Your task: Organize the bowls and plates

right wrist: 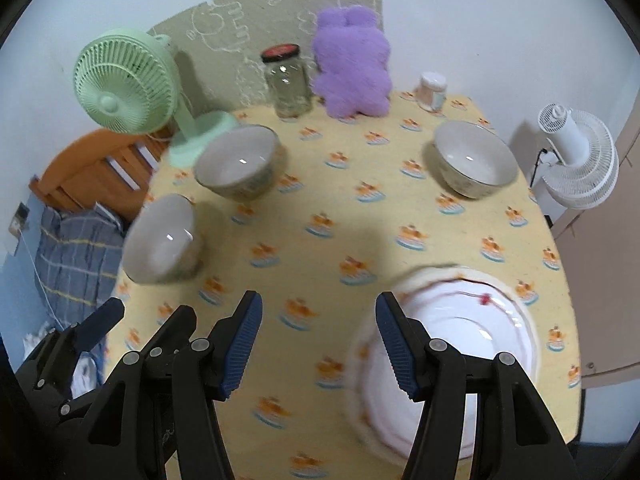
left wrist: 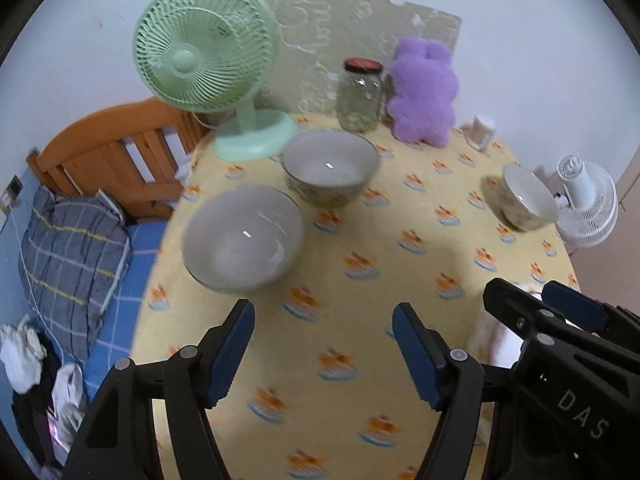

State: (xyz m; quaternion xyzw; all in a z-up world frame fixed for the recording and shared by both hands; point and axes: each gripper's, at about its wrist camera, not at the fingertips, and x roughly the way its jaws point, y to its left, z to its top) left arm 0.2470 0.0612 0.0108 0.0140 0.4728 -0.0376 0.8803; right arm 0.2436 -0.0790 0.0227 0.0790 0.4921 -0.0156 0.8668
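Three grey-white bowls stand on the yellow patterned tablecloth: a near-left bowl [left wrist: 244, 236] [right wrist: 160, 240], a middle bowl [left wrist: 330, 166] [right wrist: 238, 162] and a far-right bowl [left wrist: 528, 196] [right wrist: 474, 158]. A stack of white plates with red trim [right wrist: 460, 340] lies at the table's near right, just under my right gripper's right finger. My left gripper [left wrist: 324, 352] [right wrist: 140, 312] hangs open above bare cloth, short of the near-left bowl. My right gripper [right wrist: 318, 336] [left wrist: 538, 298] is open too, with nothing between its pads. The plates [left wrist: 492, 340] are mostly hidden in the left wrist view.
Along the back stand a green desk fan [left wrist: 200, 52], a glass jar with a dark lid [left wrist: 360, 96], a purple plush toy [left wrist: 424, 92] and a small container [left wrist: 484, 130]. A white fan [right wrist: 580, 156] is off the right edge. A bed with a checked pillow [left wrist: 72, 248] lies left.
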